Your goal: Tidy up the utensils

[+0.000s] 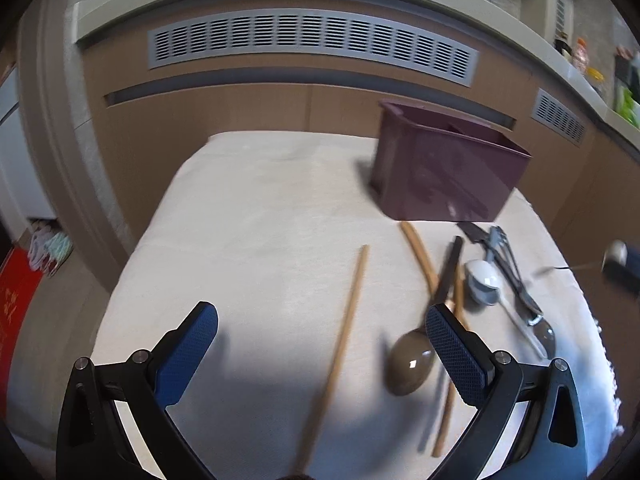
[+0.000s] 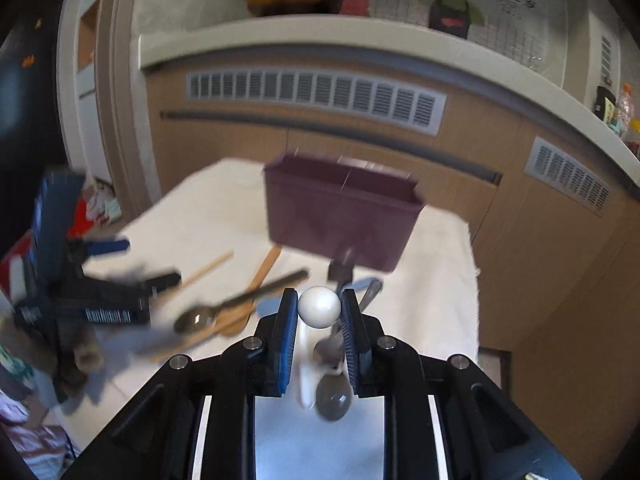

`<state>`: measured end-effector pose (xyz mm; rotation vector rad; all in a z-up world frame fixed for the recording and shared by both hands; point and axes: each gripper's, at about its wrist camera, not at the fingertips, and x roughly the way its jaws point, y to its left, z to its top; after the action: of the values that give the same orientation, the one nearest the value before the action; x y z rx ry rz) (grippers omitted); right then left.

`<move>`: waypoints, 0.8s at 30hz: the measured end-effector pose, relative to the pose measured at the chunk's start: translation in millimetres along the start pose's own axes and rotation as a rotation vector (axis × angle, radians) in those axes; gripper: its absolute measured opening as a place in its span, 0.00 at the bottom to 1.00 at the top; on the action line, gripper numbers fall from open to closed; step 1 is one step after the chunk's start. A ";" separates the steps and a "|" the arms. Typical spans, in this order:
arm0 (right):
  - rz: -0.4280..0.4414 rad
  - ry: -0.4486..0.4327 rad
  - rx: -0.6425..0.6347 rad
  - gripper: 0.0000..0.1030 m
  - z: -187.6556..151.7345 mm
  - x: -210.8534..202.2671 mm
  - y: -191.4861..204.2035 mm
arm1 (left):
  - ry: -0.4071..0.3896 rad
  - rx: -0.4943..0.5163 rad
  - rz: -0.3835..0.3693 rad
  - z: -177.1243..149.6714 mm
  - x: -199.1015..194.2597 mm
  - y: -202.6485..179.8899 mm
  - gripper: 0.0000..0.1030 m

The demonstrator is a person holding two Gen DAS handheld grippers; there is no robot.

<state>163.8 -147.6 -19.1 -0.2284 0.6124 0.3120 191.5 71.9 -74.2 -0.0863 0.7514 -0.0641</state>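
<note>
- My left tongs stand wide open over the white cloth with nothing pressed by either pad, seen in the left wrist view. A wooden chopstick lies between the jaws but untouched.
- Just by the right-hand pad rests a brown spoon, its dark handle running away from me; a second wooden chopstick crosses under it.
- Beyond that pad, further right, a white ceramic spoon and some metal cutlery lie heaped together (blurred, so I can't sort each piece).
- Ahead and right of the tongs stands the purple holder, open-topped with a divider inside.
- In the right wrist view, my right tongs are nearly closed on a white spoon: both pads press its rounded end, the rest hanging back between the jaws.
- Straight ahead of these tongs is the purple holder, so I judge this spoon is on its way there.
- It looks like glazed ceramic: stiff, smooth, likely slippery and chippable, so I'd rather hold the flatter handle than that rounded end, and lower it in gently.
- Left of these tongs, the other gripper hovers over the loose spoons and chopsticks.
</note>
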 end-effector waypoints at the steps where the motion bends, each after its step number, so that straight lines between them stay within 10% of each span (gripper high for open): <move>1: 0.007 -0.008 0.024 0.19 7.4 -2.1 -8.9 | 0.008 0.021 -0.024 2.9 1.9 -5.1 1.00; 4: 0.001 -0.021 0.092 0.19 21.9 0.4 -34.4 | 0.065 0.073 -0.149 13.2 11.7 -19.6 0.98; 7: -0.002 -0.006 0.155 0.19 25.0 11.8 -55.3 | 0.092 0.140 -0.206 24.1 19.0 -36.7 0.75; 24: 0.039 -0.007 0.238 0.19 12.3 23.7 -92.8 | 0.464 0.486 -0.229 51.8 94.9 -114.7 0.24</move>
<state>221.4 -224.9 -12.5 0.0135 0.6422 0.2747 292.9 -47.8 -89.3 0.3174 1.1668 -0.4954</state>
